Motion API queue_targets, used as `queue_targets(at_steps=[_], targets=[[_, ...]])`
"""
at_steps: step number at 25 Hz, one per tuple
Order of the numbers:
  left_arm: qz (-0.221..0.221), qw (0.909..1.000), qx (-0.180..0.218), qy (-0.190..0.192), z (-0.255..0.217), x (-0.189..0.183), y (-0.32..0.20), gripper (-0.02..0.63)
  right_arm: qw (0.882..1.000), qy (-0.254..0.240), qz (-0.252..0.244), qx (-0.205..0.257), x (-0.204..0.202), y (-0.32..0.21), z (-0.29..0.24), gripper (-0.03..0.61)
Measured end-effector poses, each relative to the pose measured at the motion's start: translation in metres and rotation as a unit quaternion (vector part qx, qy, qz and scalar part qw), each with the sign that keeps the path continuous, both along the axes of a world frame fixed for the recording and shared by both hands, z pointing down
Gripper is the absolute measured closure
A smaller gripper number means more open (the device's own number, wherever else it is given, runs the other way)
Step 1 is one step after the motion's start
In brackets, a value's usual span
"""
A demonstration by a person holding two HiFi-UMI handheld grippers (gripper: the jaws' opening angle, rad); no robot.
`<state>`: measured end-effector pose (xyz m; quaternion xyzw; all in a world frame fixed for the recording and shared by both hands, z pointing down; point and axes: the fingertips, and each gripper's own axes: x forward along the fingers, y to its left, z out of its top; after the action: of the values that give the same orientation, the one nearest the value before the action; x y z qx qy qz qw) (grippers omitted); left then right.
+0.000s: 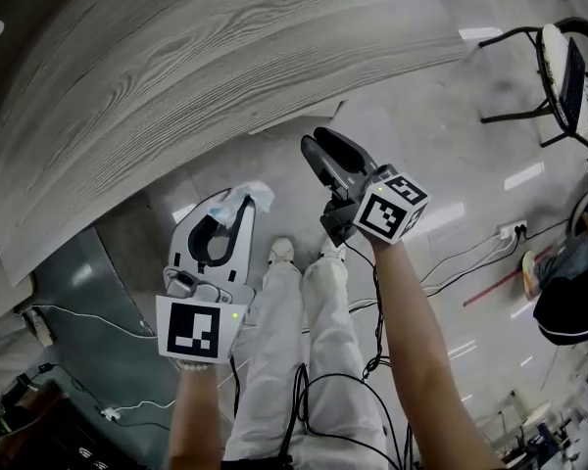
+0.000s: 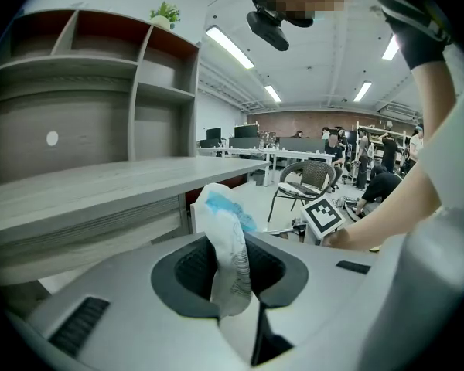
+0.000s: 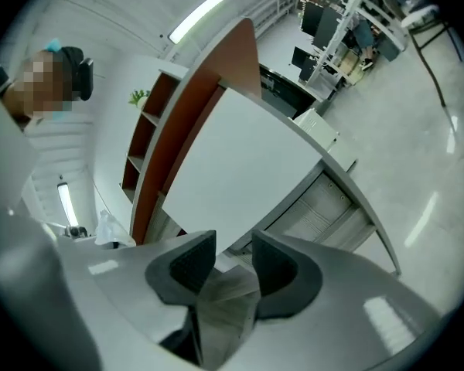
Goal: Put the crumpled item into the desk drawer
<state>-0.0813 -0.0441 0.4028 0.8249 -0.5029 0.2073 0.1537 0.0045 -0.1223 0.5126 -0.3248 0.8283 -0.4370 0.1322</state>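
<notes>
The left gripper (image 1: 237, 207) is clenched on the crumpled item (image 2: 228, 246), just off the desk (image 1: 225, 57) edge. Only the left gripper view shows its blue-patched white wrapper pinched between the pads. The right gripper (image 3: 232, 247), near the same edge, stands released and empty, a gap only its own view shows.

a grey wood-grain desk (image 1: 225, 57) stands on glossy floor (image 1: 451, 164) strewn with cables (image 1: 461, 256).
</notes>
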Motion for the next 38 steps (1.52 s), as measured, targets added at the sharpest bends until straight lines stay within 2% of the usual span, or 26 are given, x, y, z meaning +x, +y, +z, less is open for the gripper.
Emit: queue_targets(at_steps=[5, 12, 23, 26, 30, 31, 38], targets=[[0.003, 1.0, -0.008, -0.002, 0.01, 0.0, 0.001, 0.543, 0.997, -0.081, -0.008, -0.021, -0.01, -0.007, 0.006, 0.43], [0.009, 0.9997, -0.008, -0.02, 0.018, -0.003, 0.0, 0.543, 0.993, -0.117, -0.016, -0.031, -0.017, -0.017, 0.019, 0.413], [0.003, 0.9997, -0.009, -0.023, 0.025, -0.001, -0.015, 0.543, 0.98, -0.192, -0.048, -0.012, -0.02, -0.035, 0.015, 0.385], [0.006, 0.9997, -0.009, -0.023, 0.019, 0.0, -0.01, 0.543, 0.973, -0.225, -0.043, 0.009, -0.017, -0.032, -0.003, 0.385], [0.006, 0.9996, -0.013, -0.026, 0.023, 0.004, -0.011, 0.543, 0.971, -0.233, -0.049, 0.024, -0.012, -0.032, -0.004, 0.389], [0.006, 0.9995, -0.015, -0.027, 0.028, 0.006, -0.015, 0.543, 0.971, -0.233, -0.05, 0.025, -0.01, -0.034, 0.001, 0.41], [0.0, 0.9996, -0.017, -0.024, 0.032, 0.009, -0.018, 0.543, 0.969, -0.24, -0.056, 0.021, -0.005, -0.031, 0.007, 0.433]])
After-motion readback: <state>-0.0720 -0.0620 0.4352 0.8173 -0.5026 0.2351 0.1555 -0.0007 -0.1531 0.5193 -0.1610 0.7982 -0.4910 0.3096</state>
